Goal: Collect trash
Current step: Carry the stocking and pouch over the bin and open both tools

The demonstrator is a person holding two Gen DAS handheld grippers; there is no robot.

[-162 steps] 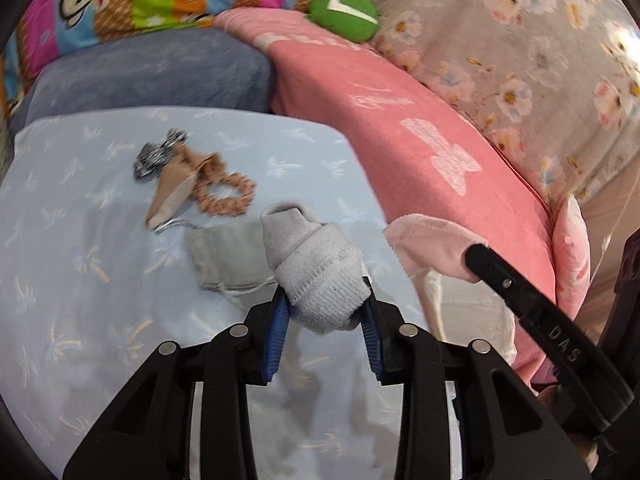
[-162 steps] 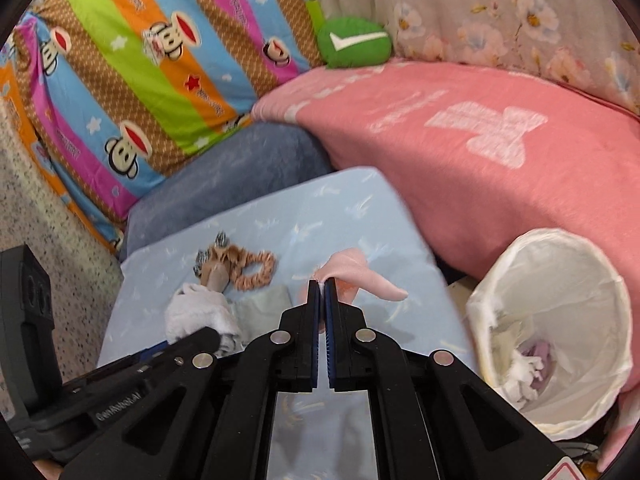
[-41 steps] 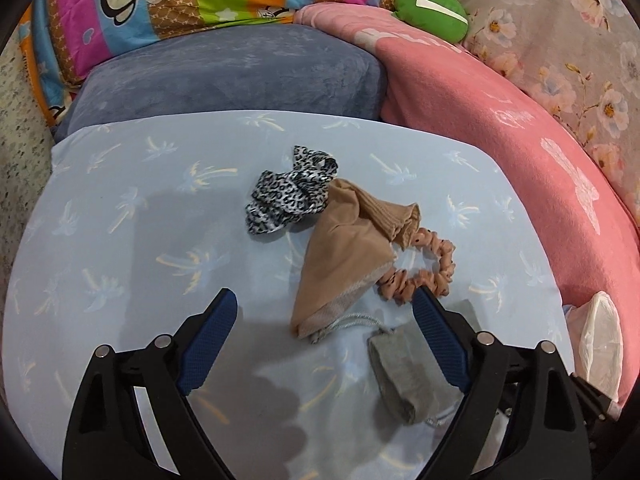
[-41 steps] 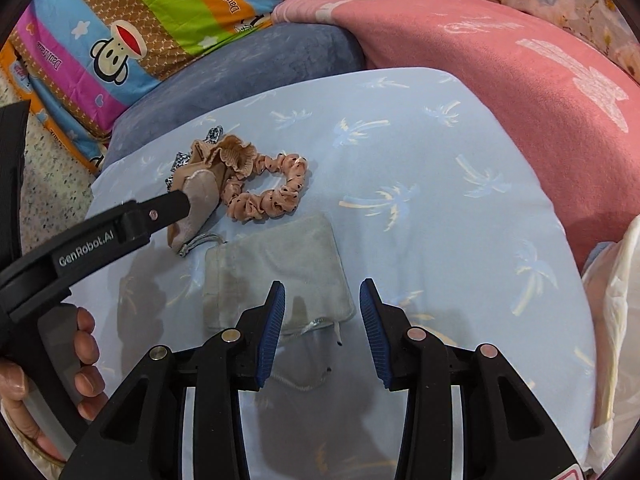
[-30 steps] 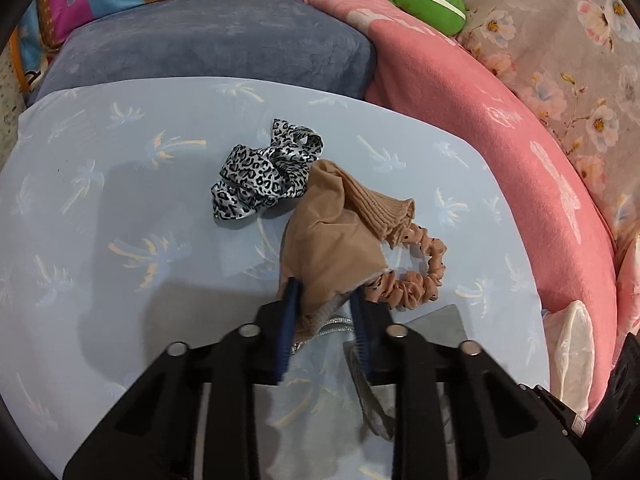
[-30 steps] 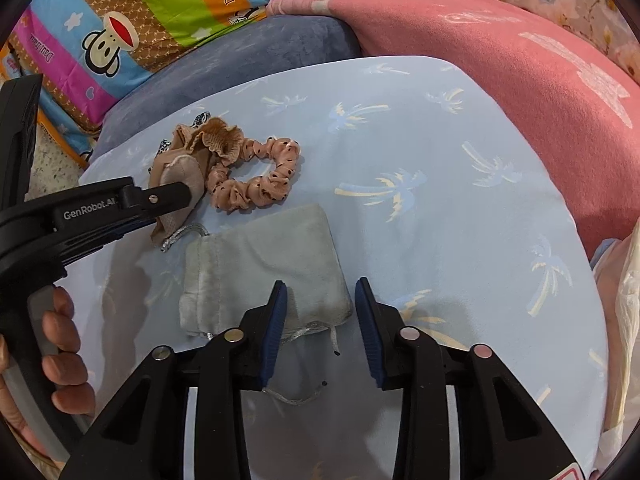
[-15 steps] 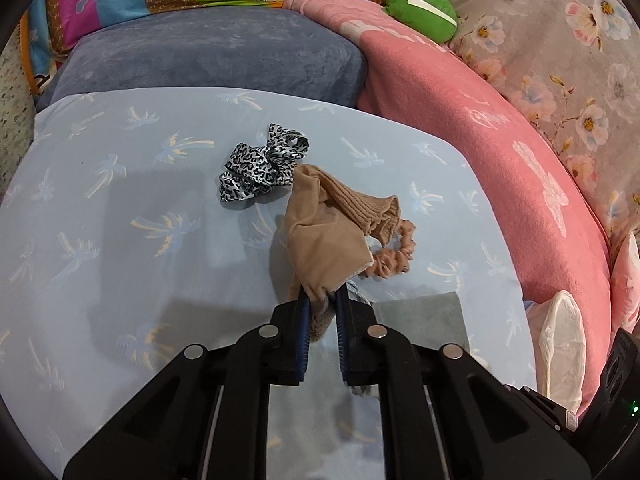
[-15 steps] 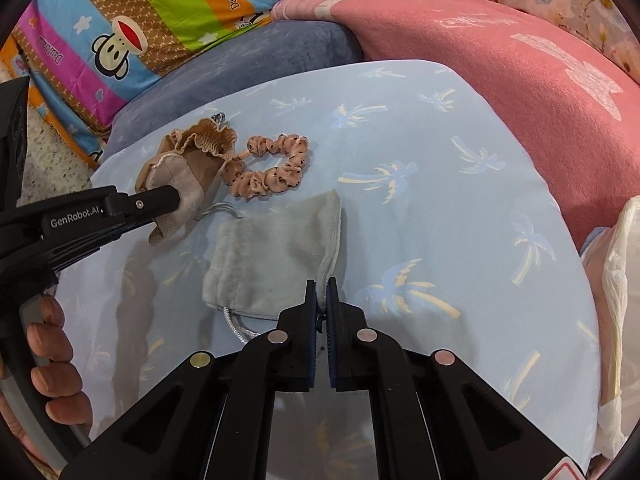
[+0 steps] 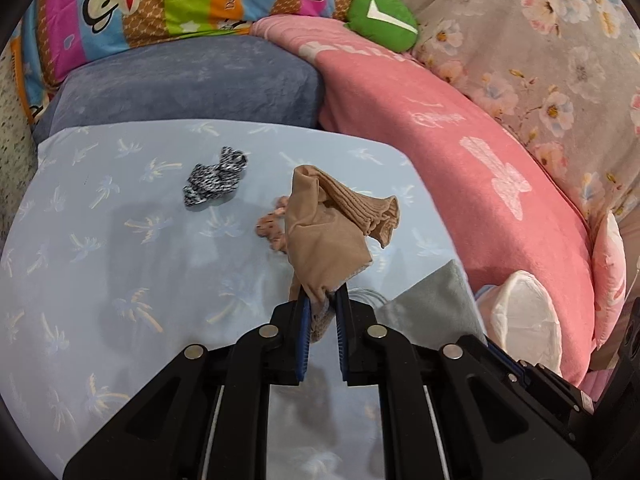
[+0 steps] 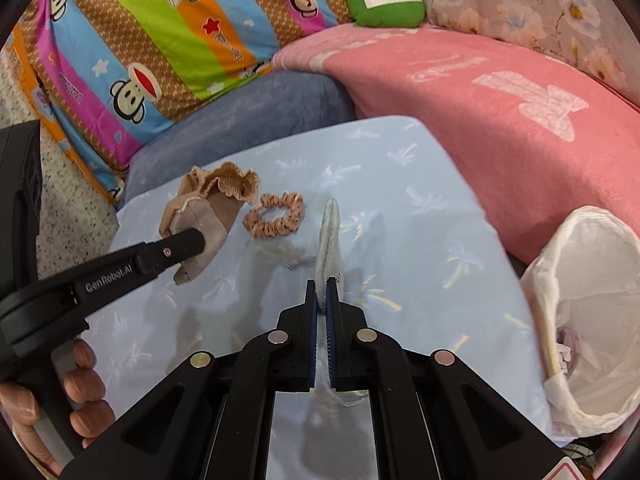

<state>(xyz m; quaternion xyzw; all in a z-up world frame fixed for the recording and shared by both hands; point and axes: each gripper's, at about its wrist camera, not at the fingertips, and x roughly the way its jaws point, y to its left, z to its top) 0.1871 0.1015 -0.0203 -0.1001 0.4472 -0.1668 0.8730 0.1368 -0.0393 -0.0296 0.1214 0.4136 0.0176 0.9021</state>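
Surveying a pale blue palm-print bed sheet (image 9: 120, 280) bordered by a pink blanket (image 10: 500, 120). My left gripper (image 9: 320, 300) is clenched on a tan stocking (image 9: 324, 236), its lower end hidden between the pads. My right gripper (image 10: 320, 292) pinches a grey pouch (image 10: 330, 236), seen edge-on. Only the left view shows the leopard scrunchie (image 9: 216, 180) ahead-left; only the right shows the bin's (image 10: 592, 300) open mouth, beside that gripper.

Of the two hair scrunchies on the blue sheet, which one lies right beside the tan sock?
The peach scrunchie, beside the tan sock. The black-and-white scrunchie lies farther left in the left wrist view, clear of it.
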